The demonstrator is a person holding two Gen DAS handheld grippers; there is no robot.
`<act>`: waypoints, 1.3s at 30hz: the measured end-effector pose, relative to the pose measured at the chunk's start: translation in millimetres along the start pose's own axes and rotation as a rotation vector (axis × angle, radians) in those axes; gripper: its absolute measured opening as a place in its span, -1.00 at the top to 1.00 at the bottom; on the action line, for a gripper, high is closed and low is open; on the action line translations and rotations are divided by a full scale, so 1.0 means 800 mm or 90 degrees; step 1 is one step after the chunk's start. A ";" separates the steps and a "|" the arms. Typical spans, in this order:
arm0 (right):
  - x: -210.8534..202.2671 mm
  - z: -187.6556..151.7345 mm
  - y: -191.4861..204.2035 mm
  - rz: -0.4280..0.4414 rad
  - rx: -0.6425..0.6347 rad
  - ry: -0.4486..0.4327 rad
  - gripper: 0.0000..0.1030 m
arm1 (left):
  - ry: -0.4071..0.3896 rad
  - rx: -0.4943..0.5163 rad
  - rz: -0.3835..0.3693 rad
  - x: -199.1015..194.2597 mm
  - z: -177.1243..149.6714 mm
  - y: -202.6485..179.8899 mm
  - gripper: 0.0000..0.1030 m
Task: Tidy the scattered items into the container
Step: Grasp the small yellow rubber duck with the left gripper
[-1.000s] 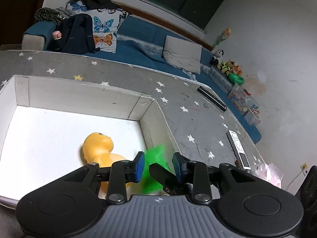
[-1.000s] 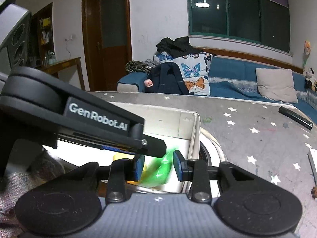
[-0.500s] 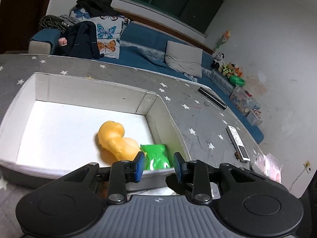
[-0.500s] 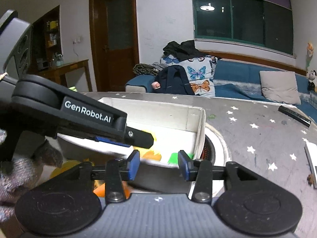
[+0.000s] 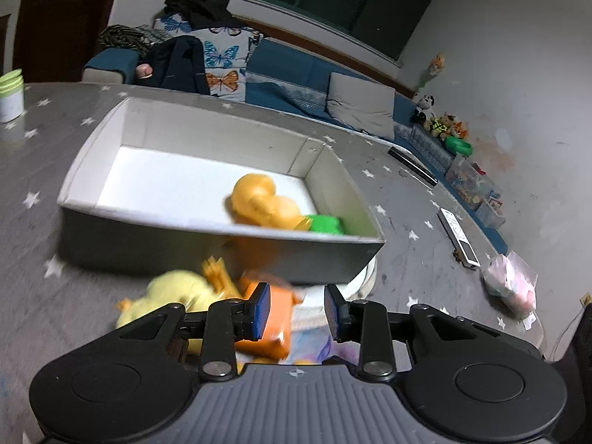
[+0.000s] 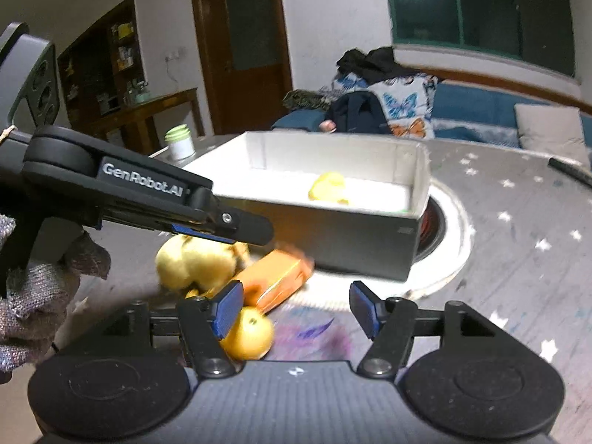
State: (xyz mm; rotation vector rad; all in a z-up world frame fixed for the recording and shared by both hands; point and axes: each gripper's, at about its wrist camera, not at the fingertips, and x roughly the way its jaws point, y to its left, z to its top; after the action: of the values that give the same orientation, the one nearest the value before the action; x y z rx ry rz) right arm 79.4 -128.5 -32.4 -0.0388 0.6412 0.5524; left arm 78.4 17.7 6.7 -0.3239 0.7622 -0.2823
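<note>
The grey box (image 5: 222,235) with white inside holds an orange-yellow duck toy (image 5: 262,205) and a green item (image 5: 325,225). In front of it on the table lie a yellow plush (image 5: 174,296), an orange box-shaped item (image 5: 275,327) and, in the right wrist view, a yellow round fruit (image 6: 249,333). My left gripper (image 5: 296,312) is open and empty just above the orange item. My right gripper (image 6: 296,309) is open and empty, near the orange item (image 6: 277,283) and plush (image 6: 196,262). The box (image 6: 362,244) lies beyond it.
A white jar with a green lid (image 5: 11,96) stands far left on the star-patterned table (image 5: 407,199). A remote (image 5: 457,238), a black bar (image 5: 412,164) and a pink bag (image 5: 512,285) lie at the right. A sofa lies beyond.
The green item has left the grippers and now lies in the box. Both grippers pulled back from over the box to the items in front; the right one opened wider.
</note>
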 end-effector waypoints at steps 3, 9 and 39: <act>0.005 -0.005 0.004 0.020 0.000 0.013 -0.26 | 0.001 -0.009 0.006 -0.010 -0.010 0.007 0.34; 0.014 -0.013 0.021 0.044 -0.025 0.028 -0.26 | 0.005 -0.040 0.005 -0.027 -0.026 0.020 0.34; 0.050 -0.026 0.061 0.027 -0.123 0.063 0.14 | 0.037 -0.117 -0.014 -0.014 -0.046 0.055 0.35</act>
State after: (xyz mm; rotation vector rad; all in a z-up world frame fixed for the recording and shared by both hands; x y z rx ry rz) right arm 70.2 -72.1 -66.1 -0.2361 0.6846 0.6557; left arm 50.0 54.9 -28.2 -0.4989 0.8446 -0.2442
